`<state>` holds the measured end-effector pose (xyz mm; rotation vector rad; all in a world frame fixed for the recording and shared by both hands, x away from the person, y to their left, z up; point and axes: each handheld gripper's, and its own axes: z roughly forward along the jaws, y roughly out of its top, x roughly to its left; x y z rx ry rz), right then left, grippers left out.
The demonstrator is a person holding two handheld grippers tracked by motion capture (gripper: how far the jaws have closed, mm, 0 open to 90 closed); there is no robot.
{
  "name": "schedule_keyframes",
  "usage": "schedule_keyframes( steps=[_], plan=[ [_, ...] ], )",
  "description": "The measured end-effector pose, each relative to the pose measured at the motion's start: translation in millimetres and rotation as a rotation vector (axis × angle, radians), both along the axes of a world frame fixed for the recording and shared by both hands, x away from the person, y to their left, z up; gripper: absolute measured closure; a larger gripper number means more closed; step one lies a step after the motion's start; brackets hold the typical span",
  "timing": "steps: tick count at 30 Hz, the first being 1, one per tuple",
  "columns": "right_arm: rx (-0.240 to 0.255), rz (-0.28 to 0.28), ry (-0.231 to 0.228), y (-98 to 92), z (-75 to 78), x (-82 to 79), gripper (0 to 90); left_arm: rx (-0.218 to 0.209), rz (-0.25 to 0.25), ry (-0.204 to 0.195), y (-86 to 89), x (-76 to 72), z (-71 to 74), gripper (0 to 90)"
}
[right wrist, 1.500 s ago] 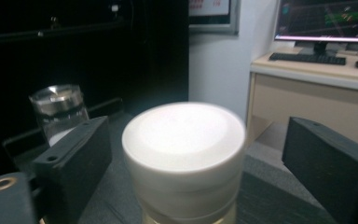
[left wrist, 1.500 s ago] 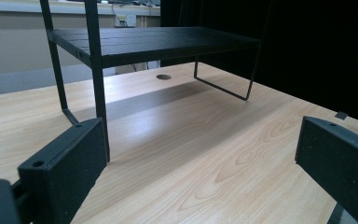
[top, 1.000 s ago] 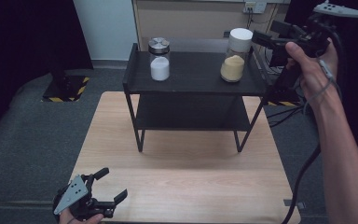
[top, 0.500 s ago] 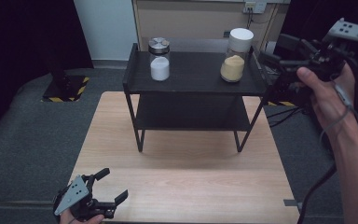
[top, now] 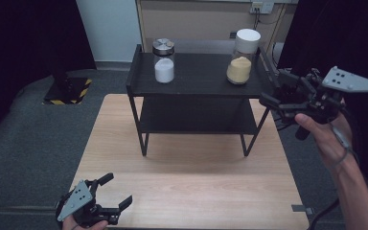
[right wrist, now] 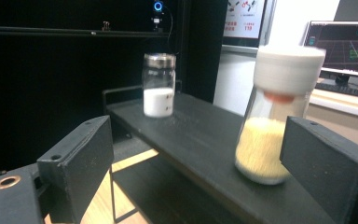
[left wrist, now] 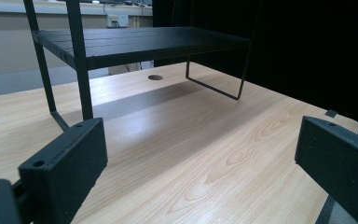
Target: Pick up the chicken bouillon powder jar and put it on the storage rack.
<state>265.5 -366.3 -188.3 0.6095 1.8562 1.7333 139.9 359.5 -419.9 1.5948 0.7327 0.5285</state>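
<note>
A black two-tier shelf point(top: 196, 81) stands on the wooden table point(top: 187, 187). On its top tier are a silver-lidded jar of white powder point(top: 164, 61) and a white-lidded jar of yellow grains point(top: 241, 57). My right gripper point(top: 274, 87) hovers just off the shelf's right end, open; its jaws have just been closing slightly with nothing between them. In the right gripper view the yellow jar point(right wrist: 270, 126) stands ahead, near the right jaw, and the white jar point(right wrist: 159, 86) farther back. My left gripper point(top: 117, 189) rests open at the table's front left corner, facing the shelf point(left wrist: 144, 42).
A round cable hole point(left wrist: 155, 77) lies in the tabletop under the shelf. The shelf's lower tier point(top: 196, 115) is bare. Grey carpet point(top: 38, 139) surrounds the table, and a black stand with a striped base point(top: 67, 88) sits at the left.
The right hand has come down and nearer with its gripper, from beside the yellow jar's lid to the level of the shelf's top tier. The left gripper has stayed put.
</note>
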Motion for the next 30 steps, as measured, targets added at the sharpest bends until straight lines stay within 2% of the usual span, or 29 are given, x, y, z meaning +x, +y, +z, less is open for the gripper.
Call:
schedule_keyframes(
  steps=[3,4,10,12,19,20,21,30],
  plan=[
    [0.0,-0.003,0.002,-1.8,-18.9,-7.4,10.1,0.002,-0.001,0.001,-0.4,0.2,0.1,1.2],
    [0.0,-0.003,0.002,-1.8,-18.9,-7.4,10.1,0.003,0.0,0.001,-0.5,0.2,0.1,1.2],
    [-0.033,-0.009,-0.008,-2.1,-42.2,-15.6,10.0,0.007,0.001,0.006,-1.7,0.5,0.0,1.2],
    [-0.028,-0.002,-0.006,-1.6,-51.6,-17.6,10.0,0.005,0.001,0.004,-1.5,0.1,-0.1,1.2],
    [-0.076,0.016,0.007,6.4,-78.4,-27.6,9.9,0.005,0.001,0.002,-1.2,0.0,0.0,1.3],
    [-0.086,0.02,0.012,8.8,-86.9,-31.0,9.9,0.003,0.0,0.002,-1.5,-0.3,0.0,1.4],
    [-0.086,0.02,0.012,8.8,-86.9,-31.0,9.9,0.004,0.0,0.001,-1.5,-0.3,0.1,1.4],
    [-0.071,0.03,0.06,13.2,-130.3,-39.5,9.7,0.011,-0.006,0.002,-1.5,0.4,0.6,1.7]
  ],
)
